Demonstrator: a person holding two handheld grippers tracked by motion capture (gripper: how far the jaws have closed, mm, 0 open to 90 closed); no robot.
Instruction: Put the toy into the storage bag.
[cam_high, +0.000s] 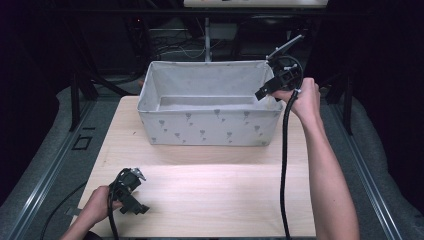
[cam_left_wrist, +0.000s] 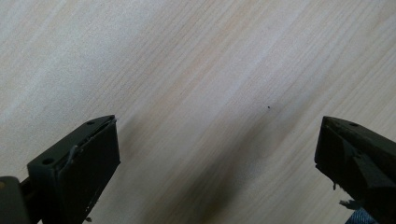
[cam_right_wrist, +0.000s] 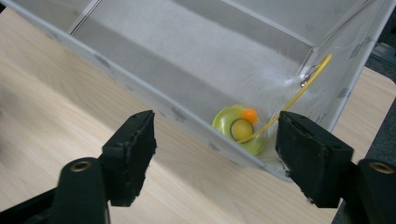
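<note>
My right gripper view shows what the high view hides: a yellow-green toy (cam_right_wrist: 239, 132) with an orange bead and a thin yellow stick, plus a wisp of white feather (cam_right_wrist: 280, 74), lying on the floor of the fabric bin (cam_right_wrist: 196, 56) in a near corner. From above, the bin (cam_high: 210, 127) reads as hollow grey cloth with small printed marks.

My right gripper (cam_high: 274, 86) hangs at the bin's right rear corner, over the rim, fingers released and grasping nothing; the toy sits beyond and between the fingers (cam_right_wrist: 133, 154), apart from both, with the bin wall in between.

My left gripper (cam_high: 131, 196) rests low at the near left of the surface (cam_high: 210, 195), fingers spread wide over bare wood (cam_left_wrist: 196, 93).

The surface is pale wood grain. Around it the room is dark, with grey flooring, metal rails and cables behind.
</note>
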